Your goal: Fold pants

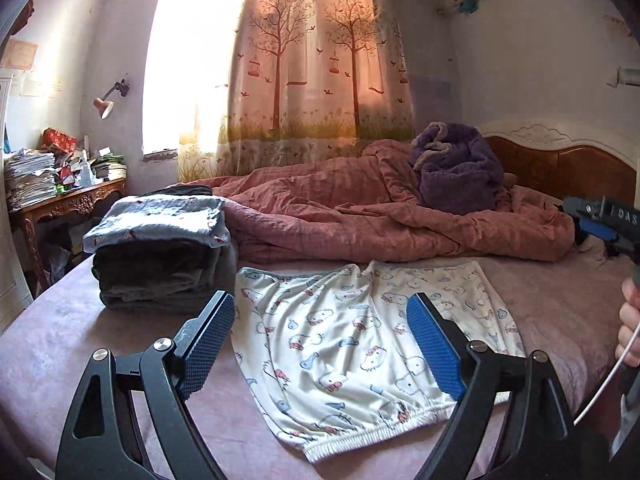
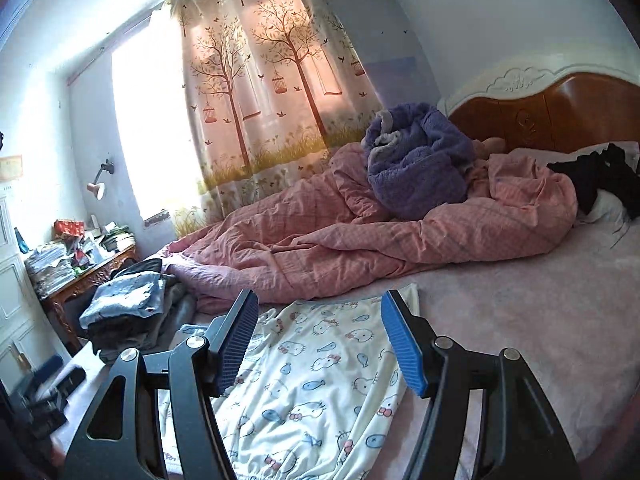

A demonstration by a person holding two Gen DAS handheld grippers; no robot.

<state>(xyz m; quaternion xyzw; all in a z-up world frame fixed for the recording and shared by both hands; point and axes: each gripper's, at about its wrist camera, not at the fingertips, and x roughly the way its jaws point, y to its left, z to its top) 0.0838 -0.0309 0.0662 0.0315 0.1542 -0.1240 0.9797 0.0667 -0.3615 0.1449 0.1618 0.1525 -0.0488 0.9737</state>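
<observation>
White pants with a cartoon cat and fish print (image 1: 344, 344) lie spread flat on the pink bed sheet (image 1: 80, 340), elastic waistband nearest me. My left gripper (image 1: 320, 336) is open and empty, hovering above the pants with its blue pads on either side. The pants also show in the right wrist view (image 2: 320, 376). My right gripper (image 2: 318, 340) is open and empty above them. The right gripper body shows at the right edge of the left wrist view (image 1: 604, 224).
A stack of folded clothes (image 1: 160, 248) sits on the bed to the left of the pants. A rumpled pink quilt (image 1: 380, 216) and a purple fleece garment (image 1: 456, 172) lie behind. A cluttered desk (image 1: 60, 196) stands left, the headboard (image 2: 560, 112) right.
</observation>
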